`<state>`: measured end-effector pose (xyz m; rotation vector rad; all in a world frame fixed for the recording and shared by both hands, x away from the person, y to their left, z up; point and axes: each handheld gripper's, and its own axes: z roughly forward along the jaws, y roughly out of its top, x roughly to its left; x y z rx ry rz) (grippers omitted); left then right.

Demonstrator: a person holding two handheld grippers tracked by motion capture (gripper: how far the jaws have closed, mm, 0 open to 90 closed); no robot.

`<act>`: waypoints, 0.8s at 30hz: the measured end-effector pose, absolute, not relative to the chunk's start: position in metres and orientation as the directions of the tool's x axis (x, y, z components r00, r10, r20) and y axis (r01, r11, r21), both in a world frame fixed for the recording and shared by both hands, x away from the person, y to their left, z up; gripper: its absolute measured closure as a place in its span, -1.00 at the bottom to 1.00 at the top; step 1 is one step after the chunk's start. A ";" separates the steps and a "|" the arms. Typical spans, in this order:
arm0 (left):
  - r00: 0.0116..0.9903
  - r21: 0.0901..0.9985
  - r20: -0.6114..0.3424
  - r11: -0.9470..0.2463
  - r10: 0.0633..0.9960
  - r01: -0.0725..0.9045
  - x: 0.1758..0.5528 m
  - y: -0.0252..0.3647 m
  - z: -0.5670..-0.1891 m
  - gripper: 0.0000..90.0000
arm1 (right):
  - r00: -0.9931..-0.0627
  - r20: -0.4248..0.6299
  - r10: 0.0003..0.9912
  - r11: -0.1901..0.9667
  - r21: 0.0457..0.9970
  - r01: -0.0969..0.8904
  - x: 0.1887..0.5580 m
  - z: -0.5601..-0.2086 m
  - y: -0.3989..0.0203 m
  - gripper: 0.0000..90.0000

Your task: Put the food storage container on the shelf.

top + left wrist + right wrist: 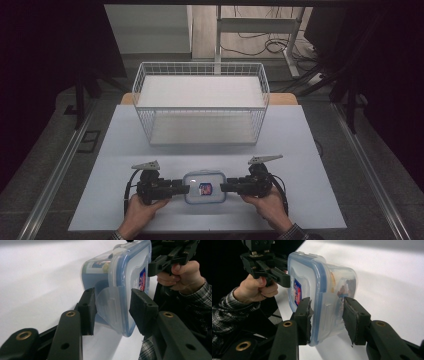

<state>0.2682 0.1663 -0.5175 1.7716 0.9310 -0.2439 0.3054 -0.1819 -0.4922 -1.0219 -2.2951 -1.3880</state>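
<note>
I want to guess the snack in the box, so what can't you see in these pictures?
- Food in the box: high view, too small; gripper views, cloudy walls blur it.
- Lid sticker words: too small, partly behind the left tongs.
- Basket floor: pale and washed out in the high view.

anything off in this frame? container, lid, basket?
Nothing stands out. The container sits flat on the table with its blue-rimmed lid on, no spill or crack visible. The left gripper and right gripper straddle its two short ends. The wire basket stands upright behind it.
</note>
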 end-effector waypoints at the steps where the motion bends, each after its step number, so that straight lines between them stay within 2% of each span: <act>1: 0.674 0.714 -0.569 -0.125 0.471 0.689 0.268 0.167 -0.516 0.26 | -0.719 0.548 0.428 0.291 0.669 0.684 0.305 -0.491 -0.181 0.31; 10: 0.696 0.745 -0.537 -0.120 0.476 0.656 0.277 0.172 -0.492 0.27 | -0.744 0.520 0.420 0.275 0.708 0.650 0.311 -0.471 -0.178 0.30; 24: 0.719 0.783 -0.485 -0.119 0.498 0.611 0.305 0.176 -0.439 0.27 | -0.762 0.504 0.408 0.237 0.747 0.621 0.342 -0.424 -0.174 0.30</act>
